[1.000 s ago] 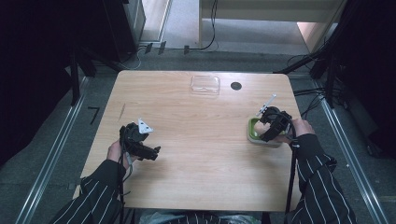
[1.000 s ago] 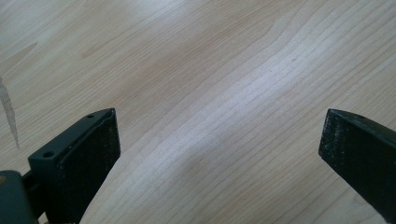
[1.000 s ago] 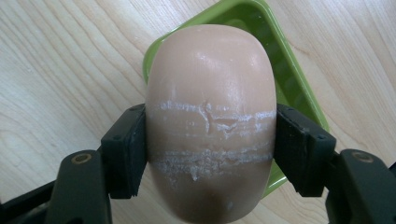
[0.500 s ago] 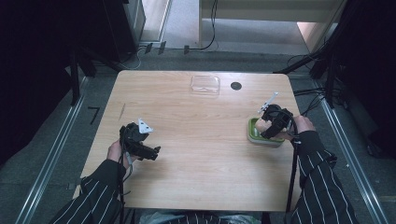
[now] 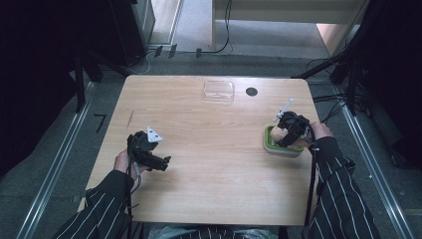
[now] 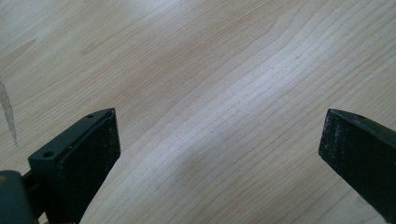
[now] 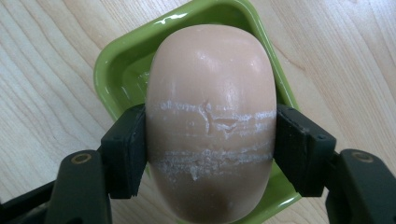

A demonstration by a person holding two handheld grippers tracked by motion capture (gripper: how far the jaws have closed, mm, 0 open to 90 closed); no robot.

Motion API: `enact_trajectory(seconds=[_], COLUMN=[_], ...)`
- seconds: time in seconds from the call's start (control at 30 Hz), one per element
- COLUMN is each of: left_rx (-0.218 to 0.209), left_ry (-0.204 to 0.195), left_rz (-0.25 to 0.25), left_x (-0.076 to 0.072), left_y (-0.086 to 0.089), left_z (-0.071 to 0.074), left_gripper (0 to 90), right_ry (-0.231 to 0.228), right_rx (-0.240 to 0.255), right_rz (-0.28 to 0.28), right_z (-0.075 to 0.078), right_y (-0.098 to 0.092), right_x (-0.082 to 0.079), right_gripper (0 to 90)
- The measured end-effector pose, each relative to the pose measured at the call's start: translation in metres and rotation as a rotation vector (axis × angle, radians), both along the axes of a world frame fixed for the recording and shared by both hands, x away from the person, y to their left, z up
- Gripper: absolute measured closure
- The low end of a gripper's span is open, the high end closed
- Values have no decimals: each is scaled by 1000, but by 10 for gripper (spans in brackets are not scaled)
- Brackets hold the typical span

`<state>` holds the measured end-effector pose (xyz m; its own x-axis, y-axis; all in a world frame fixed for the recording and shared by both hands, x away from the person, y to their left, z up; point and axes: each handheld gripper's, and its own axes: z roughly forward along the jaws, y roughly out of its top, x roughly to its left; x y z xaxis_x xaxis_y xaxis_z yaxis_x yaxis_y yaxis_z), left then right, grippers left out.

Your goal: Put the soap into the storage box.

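My right gripper clamps a peach-coloured bar of soap, one black pad pressed to each long side, white scuff lines banding the bar where the pads meet it. The soap sits over a green soap dish, whose glossy rim shows behind and beside the bar; I cannot tell whether the bar touches the dish floor. From the high view, that same gripper and the dish lie near the right edge of the light wooden table, my hand behind them in a pinstriped sleeve.

Well to the left of the dish, my left gripper is held low over bare wood, a grey three-cornered plate on its top. Its own view shows the jaws spread wide with nothing between them, only wood grain beneath.

Beyond the dish, toward the table's far edge, rests a clear plastic lid or tray, and just to its right a small dark round spot on the tabletop, closer to the dish. A dark cable trails from the right gripper down along my sleeve.
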<state>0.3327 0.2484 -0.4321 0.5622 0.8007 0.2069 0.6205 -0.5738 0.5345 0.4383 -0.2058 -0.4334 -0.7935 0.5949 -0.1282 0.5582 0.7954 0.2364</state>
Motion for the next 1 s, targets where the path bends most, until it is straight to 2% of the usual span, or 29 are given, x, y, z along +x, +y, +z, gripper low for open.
enact_trajectory(seconds=[0.1,0.3,0.63,1.0], left_rx=[0,2,4,6], left_ry=[0,-2,-3,-5], left_rz=[-1,2,-3,-6], left_x=[0,-1,0,-1], left_y=[0,0,-2,-2], left_z=[0,0,1,1], left_gripper=[0,0,0,0], right_ry=[-4,-7,10,19], right_rx=[-2,2,0,-5], right_rz=[-1,32,77,60], right_z=[-1,-6,-13,-16], right_y=[0,1,-1,-1], right_x=[1,3,3,3], right_gripper=[335,334,334,330])
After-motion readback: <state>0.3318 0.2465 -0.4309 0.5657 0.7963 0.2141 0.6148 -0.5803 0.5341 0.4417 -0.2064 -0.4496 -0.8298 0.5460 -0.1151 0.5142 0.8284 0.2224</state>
